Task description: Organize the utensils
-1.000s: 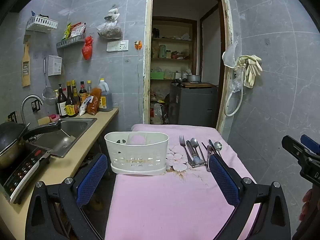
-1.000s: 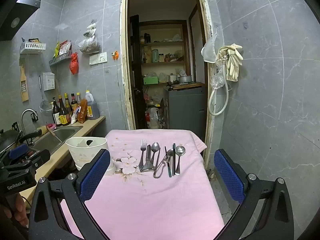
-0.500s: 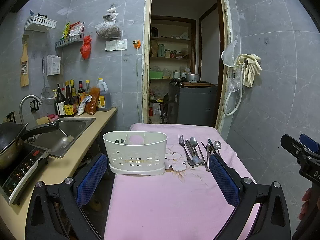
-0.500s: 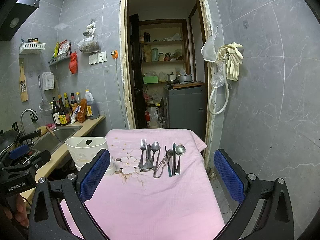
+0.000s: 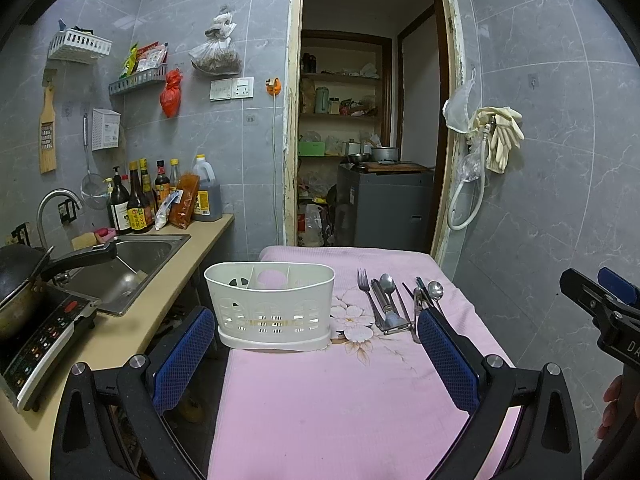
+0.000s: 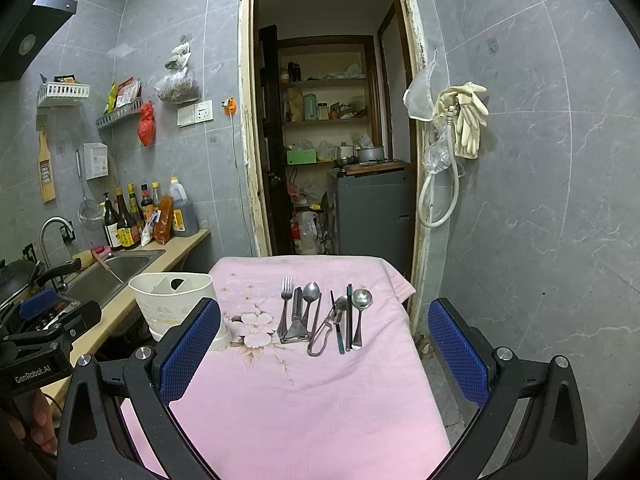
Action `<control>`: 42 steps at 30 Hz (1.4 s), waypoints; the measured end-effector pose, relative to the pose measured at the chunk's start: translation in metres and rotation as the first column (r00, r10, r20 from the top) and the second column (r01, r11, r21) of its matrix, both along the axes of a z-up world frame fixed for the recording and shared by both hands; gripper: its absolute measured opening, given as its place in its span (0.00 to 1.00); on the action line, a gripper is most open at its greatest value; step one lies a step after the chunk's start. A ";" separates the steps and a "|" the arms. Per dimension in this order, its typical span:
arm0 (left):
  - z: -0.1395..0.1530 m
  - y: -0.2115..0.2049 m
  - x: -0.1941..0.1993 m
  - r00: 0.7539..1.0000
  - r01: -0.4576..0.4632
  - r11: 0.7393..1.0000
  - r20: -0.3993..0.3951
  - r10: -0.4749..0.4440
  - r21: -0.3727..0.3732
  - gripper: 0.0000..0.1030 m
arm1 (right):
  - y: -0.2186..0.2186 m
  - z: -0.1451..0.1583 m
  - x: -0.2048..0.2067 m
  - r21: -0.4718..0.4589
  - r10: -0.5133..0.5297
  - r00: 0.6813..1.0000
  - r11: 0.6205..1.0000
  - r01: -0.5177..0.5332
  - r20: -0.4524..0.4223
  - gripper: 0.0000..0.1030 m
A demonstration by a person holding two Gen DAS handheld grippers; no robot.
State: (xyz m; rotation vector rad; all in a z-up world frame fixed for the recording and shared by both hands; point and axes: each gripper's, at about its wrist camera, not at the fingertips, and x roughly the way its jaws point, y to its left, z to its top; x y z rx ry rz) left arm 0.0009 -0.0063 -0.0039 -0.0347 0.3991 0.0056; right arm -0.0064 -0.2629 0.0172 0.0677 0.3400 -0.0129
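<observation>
Barely anything has shifted since a second ago: both tools hang back over the pink cloth. From the left, the left gripper (image 5: 312, 350) gapes wide before the white caddy (image 5: 270, 304); the fork (image 6: 285, 304) and spoons lie untouched; the right gripper (image 6: 322, 354) gapes wide, empty. Sorting hasn't begun.

Dim, cool indoor light fills both sharp fisheye views, straight lines bow toward black vignetted corners, and the doorway (image 6: 328, 120) beyond lies in deeper shadow.
</observation>
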 end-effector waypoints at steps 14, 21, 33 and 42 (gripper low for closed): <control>-0.007 -0.014 0.002 1.000 -0.002 1.000 -0.004 0.002 -0.001 0.99 | 0.002 -0.008 0.008 0.000 -0.001 1.000 1.000 0.001 -0.005 0.99; -0.006 -0.014 0.002 1.000 -0.002 1.000 -0.005 0.002 -0.001 0.99 | 0.004 -0.018 0.013 0.000 -0.002 1.000 1.000 0.002 -0.007 0.99; -0.007 -0.016 0.003 1.000 -0.003 1.000 -0.008 0.003 -0.001 0.99 | 0.003 -0.017 0.014 -0.001 -0.001 1.000 1.000 0.001 -0.012 0.99; -0.006 -0.016 0.003 1.000 -0.002 1.000 -0.009 0.002 -0.001 0.99 | 0.003 -0.017 0.014 -0.001 -0.002 1.000 1.000 0.002 -0.011 0.99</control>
